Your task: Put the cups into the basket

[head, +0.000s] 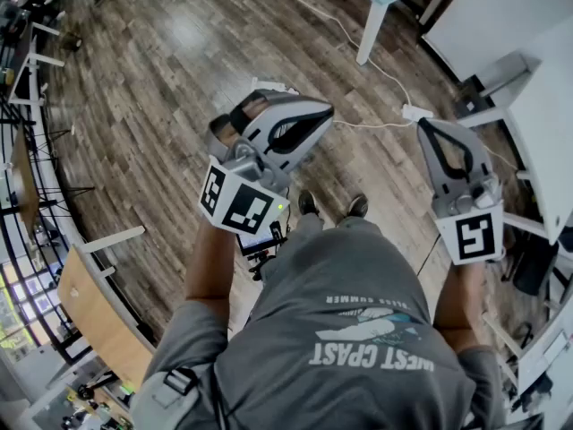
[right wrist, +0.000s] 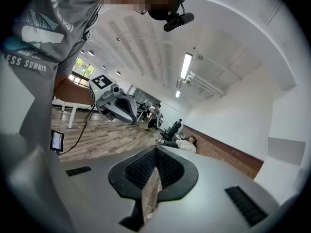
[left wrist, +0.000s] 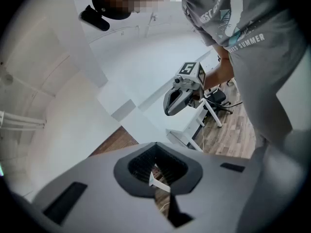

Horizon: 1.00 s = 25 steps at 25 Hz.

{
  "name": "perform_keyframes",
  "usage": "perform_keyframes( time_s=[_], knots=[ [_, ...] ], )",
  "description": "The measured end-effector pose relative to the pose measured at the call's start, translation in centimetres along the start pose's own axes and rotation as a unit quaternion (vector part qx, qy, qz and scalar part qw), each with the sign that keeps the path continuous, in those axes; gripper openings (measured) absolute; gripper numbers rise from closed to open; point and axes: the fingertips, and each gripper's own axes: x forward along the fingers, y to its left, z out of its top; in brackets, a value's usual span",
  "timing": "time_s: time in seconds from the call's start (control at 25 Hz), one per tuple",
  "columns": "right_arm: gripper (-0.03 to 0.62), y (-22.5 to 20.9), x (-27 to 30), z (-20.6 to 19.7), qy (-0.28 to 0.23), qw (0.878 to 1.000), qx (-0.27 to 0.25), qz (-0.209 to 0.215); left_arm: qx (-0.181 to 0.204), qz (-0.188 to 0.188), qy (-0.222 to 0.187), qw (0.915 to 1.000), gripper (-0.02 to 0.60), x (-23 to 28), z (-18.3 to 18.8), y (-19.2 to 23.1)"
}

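No cup and no basket shows in any view. In the head view I hold both grippers up in front of my chest, over a wooden floor. My left gripper (head: pixel 322 115) is shut with nothing in it; its marker cube (head: pixel 237 200) faces the camera. My right gripper (head: pixel 428 129) is also shut and holds nothing. In the left gripper view my own jaws (left wrist: pixel 156 146) meet at the tip, and the right gripper (left wrist: pixel 179 98) hangs beyond them. In the right gripper view the closed jaws (right wrist: pixel 155 152) point across the room, with the left gripper (right wrist: pixel 116 106) to the left.
A white table leg (head: pixel 372 30) and a cable (head: pixel 376 70) are on the floor ahead. White desks (head: pixel 542 106) stand at the right, wooden tables (head: pixel 98 321) at the left. A small screen (head: pixel 260 240) hangs at my waist. People (right wrist: pixel 182 143) sit far across the room.
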Motion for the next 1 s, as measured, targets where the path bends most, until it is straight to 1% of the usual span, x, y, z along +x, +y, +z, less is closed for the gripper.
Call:
perform_keyframes(
  time_s=[0.52,0.72,1.0],
  knots=[
    [0.014,-0.35,0.12,-0.35,-0.002,1.000,-0.001,-0.001,0.000,-0.005,0.000,1.0000,-0.002,0.76,-0.15,-0.11],
    [0.014,-0.31,0.07,-0.20,-0.015,1.000,0.014,0.003,0.000,-0.006,-0.001,1.0000,-0.002,0.85,-0.11,0.03],
    [0.014,-0.05,-0.03,-0.19,-0.013,1.000,0.013,-0.006,-0.001,-0.007,0.000,1.0000,-0.001,0.38,-0.14,-0.29]
  ],
)
